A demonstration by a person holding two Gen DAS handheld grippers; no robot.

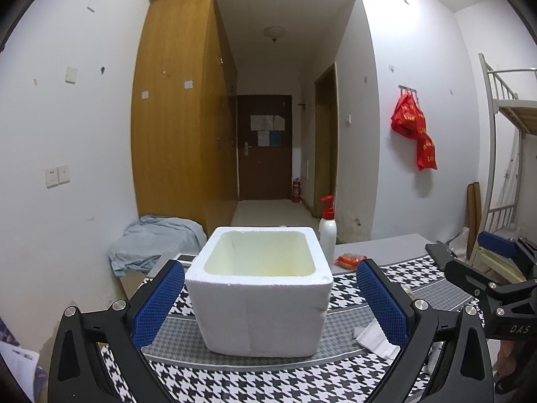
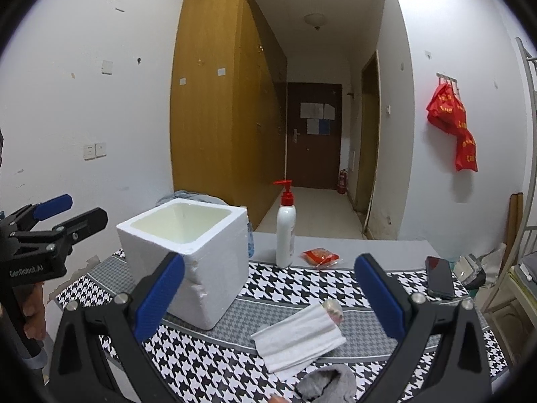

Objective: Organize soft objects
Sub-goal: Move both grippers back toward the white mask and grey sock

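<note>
Nearest the right wrist camera, at the bottom edge: a grey soft item (image 2: 327,384), partly cut off, lying on the houndstooth cloth (image 2: 302,285) that covers the worktop (image 2: 386,247). Just beyond it, a white folded cloth (image 2: 298,339), with something small and pale tucked at its far end, too blurred to name. Right gripper (image 2: 270,297) above these two, jaws spread wide and holding nothing, blue pads (image 2: 377,297) on either side of the white folded cloth. To the left, a white foam box (image 2: 188,255), open at the top, upright on the houndstooth cloth, inside looking bare as far as can be seen. Behind the box, a white pump bottle (image 2: 285,226) with a red pump, upright; just beside it to the right, a small red packet (image 2: 320,257). A dark phone (image 2: 439,277) flat near the right edge of the houndstooth cloth. Left gripper (image 1: 270,302) straight in front of the foam box (image 1: 258,290), jaws wide open and empty, one blue pad on each side of the box, apart from its walls. Part of a hand (image 2: 33,305) on the left gripper's handle, seen from the right wrist. Beyond the worktop, a crumpled pale blue fabric (image 1: 154,245) heaped by the wooden wardrobe (image 1: 178,110), and red bags (image 1: 414,131) hanging on the wall.
</note>
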